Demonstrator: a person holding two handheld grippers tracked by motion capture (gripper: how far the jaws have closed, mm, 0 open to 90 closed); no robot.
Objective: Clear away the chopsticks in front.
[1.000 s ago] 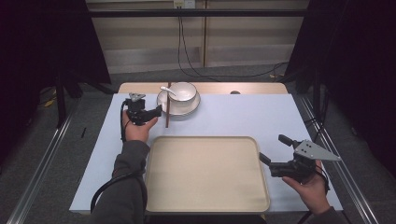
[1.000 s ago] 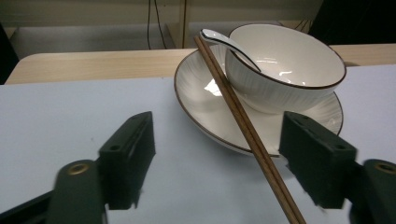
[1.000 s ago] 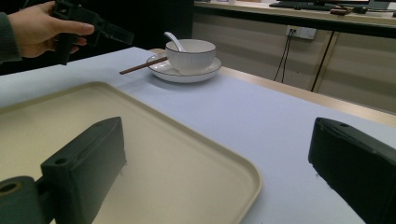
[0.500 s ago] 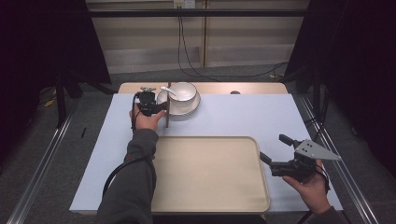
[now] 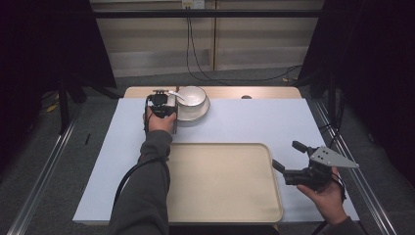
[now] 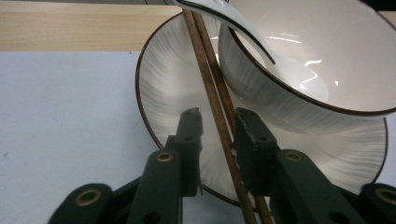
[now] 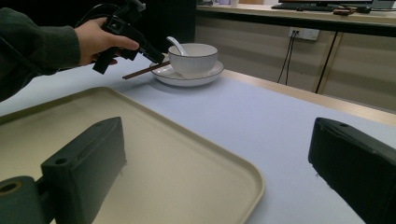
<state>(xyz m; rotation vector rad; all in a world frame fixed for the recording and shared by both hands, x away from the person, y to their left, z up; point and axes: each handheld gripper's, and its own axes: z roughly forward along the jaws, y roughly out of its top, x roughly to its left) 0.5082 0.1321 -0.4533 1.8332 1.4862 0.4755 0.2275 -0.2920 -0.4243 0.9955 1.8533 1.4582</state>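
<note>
A white bowl (image 5: 192, 96) with a white spoon (image 5: 175, 94) in it stands on a white plate (image 5: 200, 113) at the table's far edge. A pair of brown chopsticks (image 6: 210, 74) leans on the plate's left rim, their near end (image 5: 175, 125) out over the table. My left gripper (image 6: 218, 116) straddles the chopsticks. Its jaws have just been closing, but a narrow gap still shows on each side of the sticks. My right gripper (image 5: 286, 155) hangs open and empty at the right edge of the beige tray (image 5: 220, 215).
The tray (image 7: 140, 140) lies bare in the near middle of the pale blue mat (image 5: 254, 122). A strip of wooden tabletop (image 5: 264, 92) runs behind the plate. Cables hang down the wall beyond. Metal rails flank the table on both sides.
My left hand has moved away from me and to the right, up to the plate, and its jaws have narrowed around the chopsticks. The right hand has kept still.
</note>
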